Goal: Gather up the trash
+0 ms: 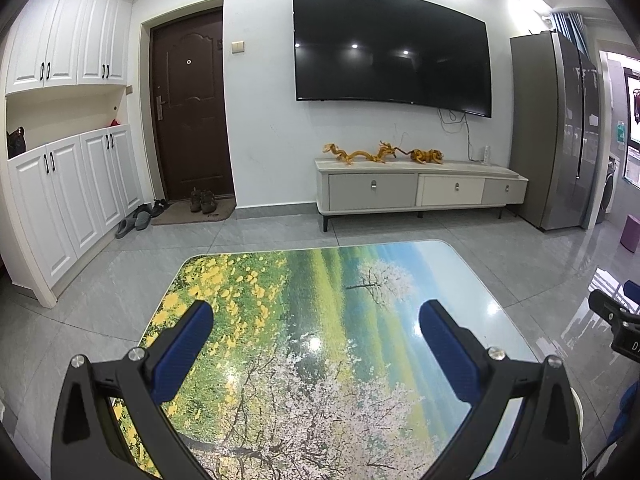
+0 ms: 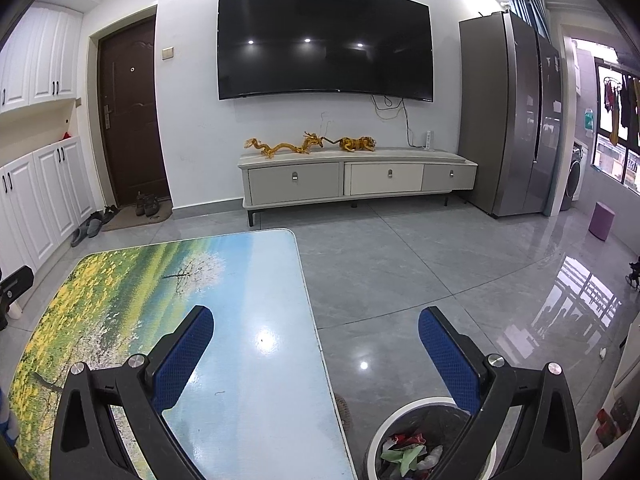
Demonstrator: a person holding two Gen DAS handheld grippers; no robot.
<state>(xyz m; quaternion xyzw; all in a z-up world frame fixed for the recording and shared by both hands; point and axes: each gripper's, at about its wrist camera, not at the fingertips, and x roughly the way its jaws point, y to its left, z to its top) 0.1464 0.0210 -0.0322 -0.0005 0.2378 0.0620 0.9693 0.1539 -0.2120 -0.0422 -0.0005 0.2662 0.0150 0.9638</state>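
My left gripper [image 1: 316,316] hangs over the table [image 1: 328,280], jaws spread wide, nothing between the blue pads [image 1: 182,354]. Below it I see only the printed top: yellow flowers on the left, blossom trees in the middle, blue sky toward the far edge. At the right edge of this view I catch part of the right gripper [image 1: 618,320], off past the table's right side.

My right gripper [image 2: 316,318] is also spread wide and holds nothing. Its left finger sits over the table [image 2: 248,280] near the right edge, and its right finger is out over the floor [image 2: 420,272]. Just beside the table's near right corner, on the floor, stands the bin [image 2: 424,440], white-rimmed with a dark liner. The trash [image 2: 404,454] lies inside it: I make out crumpled green, red and white scraps. My right finger partly covers the bin's rim.

Across the room I see the TV [image 2: 324,40] on the wall, a low cabinet [image 2: 356,180] under it with gold figurines [image 2: 312,145] on top, the fridge [image 2: 504,112] to the right and the door [image 2: 130,116] to the left with shoes [image 2: 146,204] on its mat.
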